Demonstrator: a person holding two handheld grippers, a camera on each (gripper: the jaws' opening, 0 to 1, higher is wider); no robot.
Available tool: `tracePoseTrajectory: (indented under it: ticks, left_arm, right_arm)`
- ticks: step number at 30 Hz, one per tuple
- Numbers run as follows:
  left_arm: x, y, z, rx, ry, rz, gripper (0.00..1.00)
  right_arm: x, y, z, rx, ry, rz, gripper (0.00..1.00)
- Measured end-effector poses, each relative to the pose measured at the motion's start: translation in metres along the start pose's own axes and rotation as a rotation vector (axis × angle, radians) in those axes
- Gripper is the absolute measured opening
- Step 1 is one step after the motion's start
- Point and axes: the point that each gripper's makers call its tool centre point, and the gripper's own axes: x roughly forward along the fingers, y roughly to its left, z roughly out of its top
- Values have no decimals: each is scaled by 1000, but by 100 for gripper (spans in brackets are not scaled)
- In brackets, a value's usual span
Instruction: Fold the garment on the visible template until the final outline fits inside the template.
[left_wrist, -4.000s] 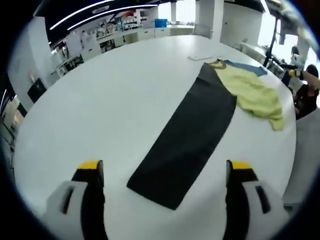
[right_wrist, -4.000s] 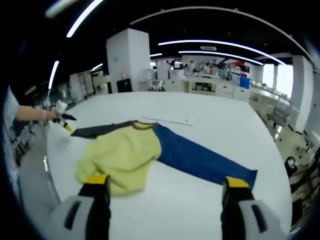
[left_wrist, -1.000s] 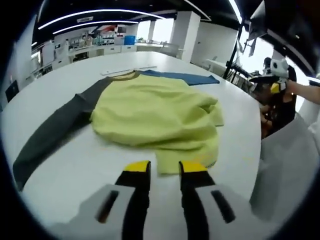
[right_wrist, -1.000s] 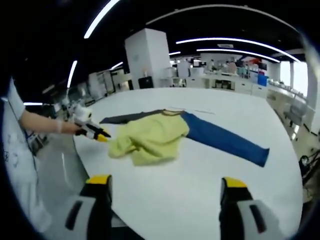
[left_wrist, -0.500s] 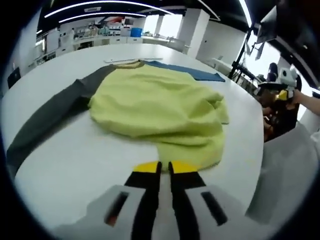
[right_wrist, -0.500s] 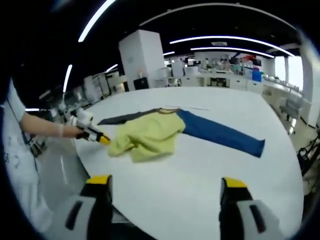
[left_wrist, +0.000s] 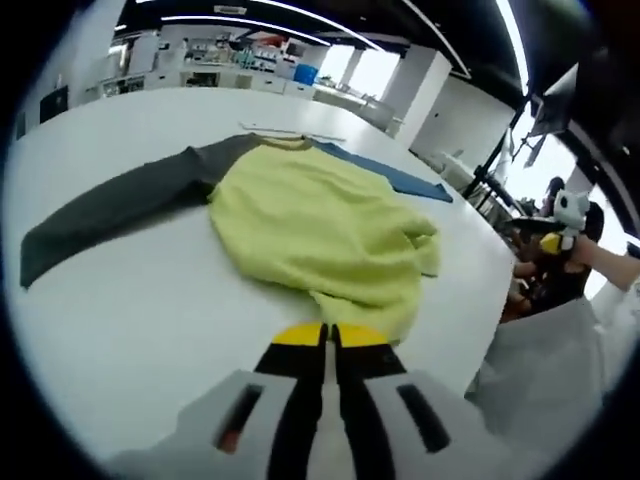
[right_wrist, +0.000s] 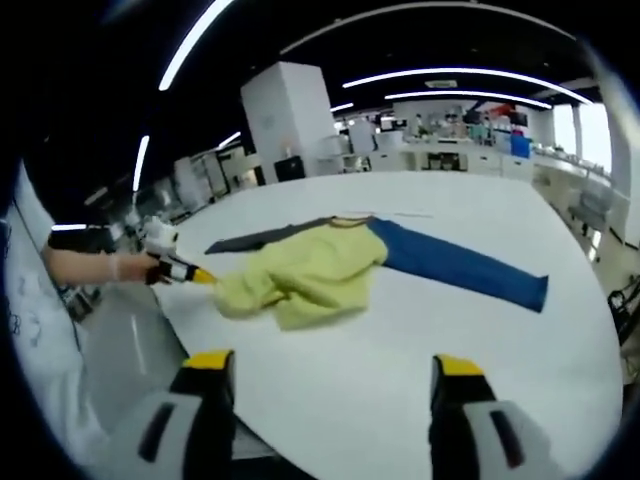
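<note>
The left gripper (left_wrist: 327, 335) is clamping the yellow hem of the garment (left_wrist: 320, 235) lying bunched on the white table (left_wrist: 140, 300) (right gripper (right_wrist: 335, 368) gaping, empty); a thin pinch is risking slippage mid-fold

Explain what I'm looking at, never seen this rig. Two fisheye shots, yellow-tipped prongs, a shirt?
No robot here: a person holds a two-jaw gripper in each hand, and a fisheye camera rides on each one, looking along its jaws.

In the left gripper view, the left gripper has its yellow-tipped jaws shut on the hem of the garment, a yellow long-sleeved shirt with a grey sleeve and a blue sleeve, lying on a white table.

In the right gripper view, the right gripper is open and holds nothing, hanging back from the shirt. At that view's left you see the left gripper from outside, pinching the hem.
</note>
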Motion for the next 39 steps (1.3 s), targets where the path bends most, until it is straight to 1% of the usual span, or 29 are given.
tracePoseTrajectory:
  ticks: [2, 4, 7, 8, 9, 10, 11, 13, 14, 15, 16, 18, 19, 20, 21, 22, 23, 24, 25, 26, 27, 28, 30, 31, 32, 36, 37, 38, 39]
  left_arm:
    - [-7, 1, -2, 8, 10, 8, 0]
    - [-14, -6, -4, 11, 16, 26, 0]
    - [-24, -10, -7, -9, 15, 30, 0]
    - [-27, -5, -8, -21, 19, 36, 0]
    - [-29, -1, -10, -27, 25, 46, 0]
    - [-31, -2, -11, -25, 32, 57, 0]
    - [-33, -3, -12, -24, 39, 63, 0]
    - [-36, -1, -14, -28, 49, 69, 0]
    - [-37, -1, -15, -24, 53, 71, 0]
    - [-38, 0, -15, -26, 56, 76, 0]
    - [-39, -1, -15, -29, 60, 83, 0]
    - [-42, -3, -16, -37, 61, 83, 0]
    - [-44, 1, -16, -41, 62, 70, 0]
    - [-43, 1, -16, -48, 63, 72, 0]
    - [-42, 0, -16, -52, 65, 76, 0]
    - [-42, 1, -17, -53, 66, 80, 0]
    - [-44, 4, -18, -55, 66, 81, 0]
    - [-44, 5, -18, -59, 66, 81, 0]
    - [-44, 5, -18, -65, 65, 81, 0]
    - [-44, 7, -19, -60, 67, 86, 0]
    - [-44, 10, -21, -49, 72, 91, 0]
    - [-44, 15, -23, -42, 80, 105, 0]
    - [-44, 17, -24, -44, 80, 105, 0]
    - [-45, 14, -23, -52, 77, 94, 0]
    - [-44, 13, -24, -56, 75, 91, 0]
    - [-44, 17, -26, -55, 72, 89, 0]
    - [-45, 18, -26, -63, 68, 85, 0]
    - [-45, 18, -26, -69, 66, 82, 0]
    - [-45, 18, -26, -73, 63, 82, 0]
  right_arm:
    - [6, 5, -3, -7, 11, 14, 78]
    - [11, 9, -4, -6, 19, 28, 78]
    - [22, 15, -6, -2, 35, 44, 71]
    - [29, 18, -7, -1, 33, 57, 69]
    - [34, 21, -7, 13, 33, 65, 69]
    - [42, 29, -5, 54, 23, 88, 69]
    - [47, 31, -5, 81, 19, 93, 67]
    - [62, 34, -8, 87, 45, 84, 63]
    - [71, 34, -9, 90, 45, 82, 60]
    - [74, 34, -10, 99, 48, 78, 58]
    - [81, 35, -15, 157, 72, 52, 57]
    - [92, 36, -12, 200, 48, 65, 57]
    - [98, 31, -15, 258, 67, 29, 55]
    - [103, 30, -18, 264, 87, 20, 51]
    - [108, 30, -14, 253, 64, 31, 48]
    - [114, 27, -14, 271, 63, 27, 47]
    - [118, 30, -18, 325, 95, 19, 44]
    - [119, 31, -18, 328, 94, 22, 42]
    - [127, 33, -14, 341, 74, 33, 41]
    - [131, 30, -15, 369, 86, 12, 38]
    - [133, 27, -18, 375, 103, -5, 36]
    - [138, 28, -14, 376, 81, 2, 34]
    - [145, 32, -14, 448, 87, 5, 30]
    - [148, 33, -12, 457, 80, 10, 29]
    - [155, 31, -10, 441, 79, 9, 29]
    - [162, 39, -13, 442, 101, 3, 28]
    - [164, 38, -16, 455, 109, -2, 27]
    - [166, 33, -13, 455, 88, 3, 23]
    - [167, 36, -15, 512, 104, 14, 21]
